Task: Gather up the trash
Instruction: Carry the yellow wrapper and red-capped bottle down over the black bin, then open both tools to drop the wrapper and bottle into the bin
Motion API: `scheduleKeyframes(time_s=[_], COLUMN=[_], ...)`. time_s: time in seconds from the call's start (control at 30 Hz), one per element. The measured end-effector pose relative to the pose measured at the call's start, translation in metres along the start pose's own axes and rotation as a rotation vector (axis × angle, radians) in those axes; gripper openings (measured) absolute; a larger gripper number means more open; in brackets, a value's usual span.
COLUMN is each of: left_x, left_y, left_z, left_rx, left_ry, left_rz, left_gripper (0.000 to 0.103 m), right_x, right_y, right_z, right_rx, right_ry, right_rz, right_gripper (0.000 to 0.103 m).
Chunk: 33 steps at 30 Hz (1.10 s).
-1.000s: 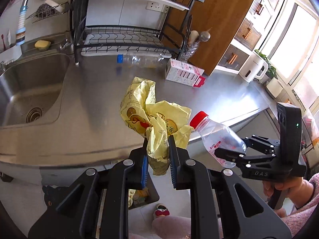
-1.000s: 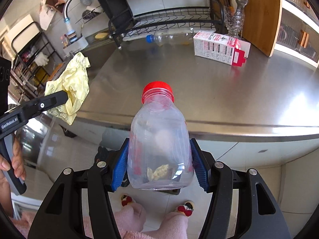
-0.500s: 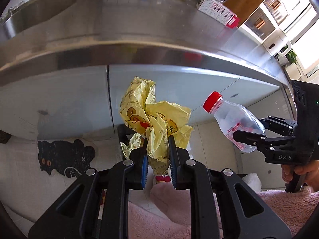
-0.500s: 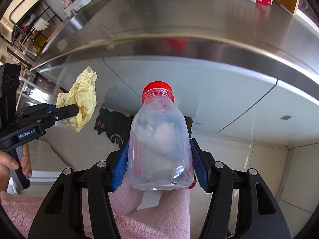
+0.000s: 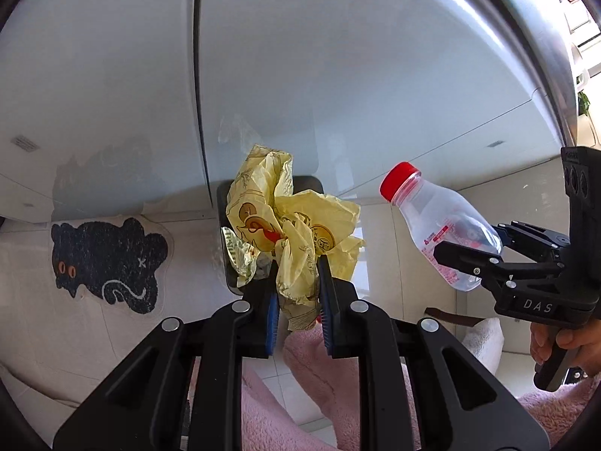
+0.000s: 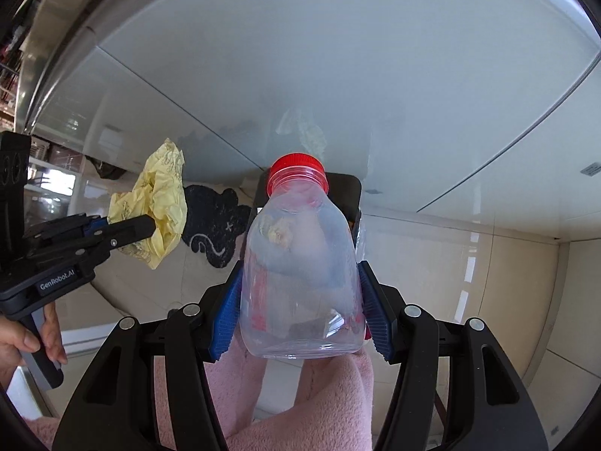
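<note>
My left gripper (image 5: 298, 282) is shut on a crumpled yellow wrapper (image 5: 293, 225), held above a black trash bin (image 5: 233, 263) on the floor, with more trash in it. The wrapper hides most of the bin. My right gripper (image 6: 300, 297) is shut on a clear plastic bottle with a red cap (image 6: 300, 263), held above the same bin (image 6: 345, 191). In the left wrist view the bottle (image 5: 439, 225) and right gripper (image 5: 484, 259) sit to the right of the wrapper. In the right wrist view the wrapper (image 6: 157, 218) and left gripper (image 6: 127, 229) are at left.
White cabinet doors (image 5: 300, 75) below the steel counter edge (image 5: 544, 37) fill the upper view. A black cat-shaped mat (image 5: 105, 259) lies on the tiled floor left of the bin. Pink-clad legs (image 6: 300, 406) are just below the grippers.
Both grippers have dropped from counter height to below the counter edge and tilted down toward the floor. The bin now lies behind the wrapper and the bottle. Both grips are unchanged.
</note>
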<state>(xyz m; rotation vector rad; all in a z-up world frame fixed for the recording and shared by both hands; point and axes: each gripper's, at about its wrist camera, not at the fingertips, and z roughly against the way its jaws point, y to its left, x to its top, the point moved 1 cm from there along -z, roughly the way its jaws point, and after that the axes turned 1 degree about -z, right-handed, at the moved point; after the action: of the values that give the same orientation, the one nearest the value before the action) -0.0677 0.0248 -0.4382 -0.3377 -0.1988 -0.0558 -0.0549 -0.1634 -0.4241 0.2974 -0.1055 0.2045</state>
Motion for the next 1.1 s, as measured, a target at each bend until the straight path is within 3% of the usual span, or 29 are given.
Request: scheduleKeyframes(time_s=[0.47,0.6,0.73,1.1], left_x=[0.016,0.018,0.022,0.019], left_y=[0.026,0.034,0.040,0.075], left_z=[-0.115,-0.138,-0.139,-0.100], left_rx=[-0.005,0.005,0.003,0.001], left_ry=[0.146,0.189,0.178,0.115], left_rz=[0.013,0.031,0.041,0.153], left_gripper=[0.018,0.028,0.058,0.064], right_x=[0.013,0.011,0.013,0.022], right_y=[-0.021,-0.027,-0.029,-0.011], right_z=[-0.107,-0.128,-0.139,-0.150], right_rx=[-0.033,-0.052,-0.055,-0.039], right_ry=[0.136,0.166,0.183,0.185], right_rz=[-0.096,-0.103,-0.114,-0.130], right_gripper=[0.059,0.059,0.060,0.063])
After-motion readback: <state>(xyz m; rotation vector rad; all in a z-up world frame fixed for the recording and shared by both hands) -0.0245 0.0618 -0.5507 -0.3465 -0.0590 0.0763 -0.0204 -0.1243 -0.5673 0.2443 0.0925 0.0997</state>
